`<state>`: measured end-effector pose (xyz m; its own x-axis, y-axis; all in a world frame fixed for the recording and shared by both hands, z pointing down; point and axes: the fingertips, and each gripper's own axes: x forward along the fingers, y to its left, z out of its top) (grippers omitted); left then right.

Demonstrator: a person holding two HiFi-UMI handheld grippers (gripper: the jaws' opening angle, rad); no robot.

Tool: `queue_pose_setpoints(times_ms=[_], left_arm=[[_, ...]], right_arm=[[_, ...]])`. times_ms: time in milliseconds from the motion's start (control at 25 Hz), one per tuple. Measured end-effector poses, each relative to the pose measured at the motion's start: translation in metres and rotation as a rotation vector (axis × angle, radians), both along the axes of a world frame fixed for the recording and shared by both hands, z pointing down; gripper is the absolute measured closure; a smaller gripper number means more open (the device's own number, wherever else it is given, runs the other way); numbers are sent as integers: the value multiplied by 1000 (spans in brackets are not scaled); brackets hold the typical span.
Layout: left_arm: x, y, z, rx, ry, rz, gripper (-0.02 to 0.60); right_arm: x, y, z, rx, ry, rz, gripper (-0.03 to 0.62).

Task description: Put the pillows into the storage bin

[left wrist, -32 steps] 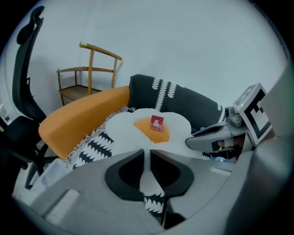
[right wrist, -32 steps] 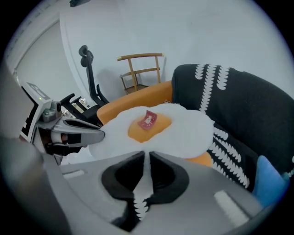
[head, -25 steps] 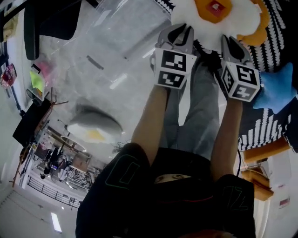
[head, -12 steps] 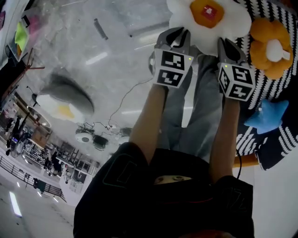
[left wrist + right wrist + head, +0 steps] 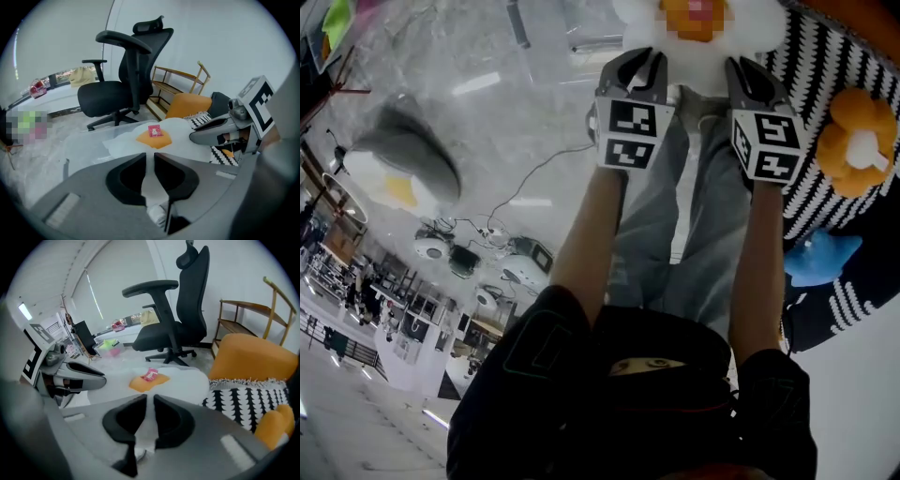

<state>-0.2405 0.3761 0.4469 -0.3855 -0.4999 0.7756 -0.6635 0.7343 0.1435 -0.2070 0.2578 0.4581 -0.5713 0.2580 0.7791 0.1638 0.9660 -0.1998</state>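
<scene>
white pillow [image 5: 759,19] being held up between both grippers.
left gripper [image 5: 645,56] gripping white pillow's left edge: jaws nearly together, pinching white fabric, just opening a hair.
right gripper [image 5: 741,66] gripping white pillow's right edge likewise: jaws near-closed on white fabric, also just easing apart slightly.
black-white fabric [image 5: 825,66] lying right of white pillow.
orange pillow [image 5: 858,141] and blue pillow [image 5: 820,258] sitting farther right of white pillow.
clear plastic [image 5: 89,140] lying left of white pillow.
chair [image 5: 126,79] standing beyond white pillow.

left gripper [image 5: 150,158] pinching egg pillow [image 5: 180,132], office chair [image 5: 123,75] behind
</scene>
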Motion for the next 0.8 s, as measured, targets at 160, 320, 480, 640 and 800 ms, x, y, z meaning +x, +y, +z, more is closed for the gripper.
queue_pose_setpoints(times_ms=[160,320,480,640,800], left_arm=[[-4,31,16,-60,6,-114,423],[20,39,31,-95,91,-108,420],[28,20,34,-88,121,-58,445],[27,-23,27,-61,102,36,540],[40,-81,19,-42,93,163,571]], right_arm=[[-8,-5,17,48,-2,30,462],[9,-12,22,49,32,40,464],[33,-28,24,21,68,105,474],[59,-55,20,2,69,207,522],[91,-98,14,-1,65,328,583]])
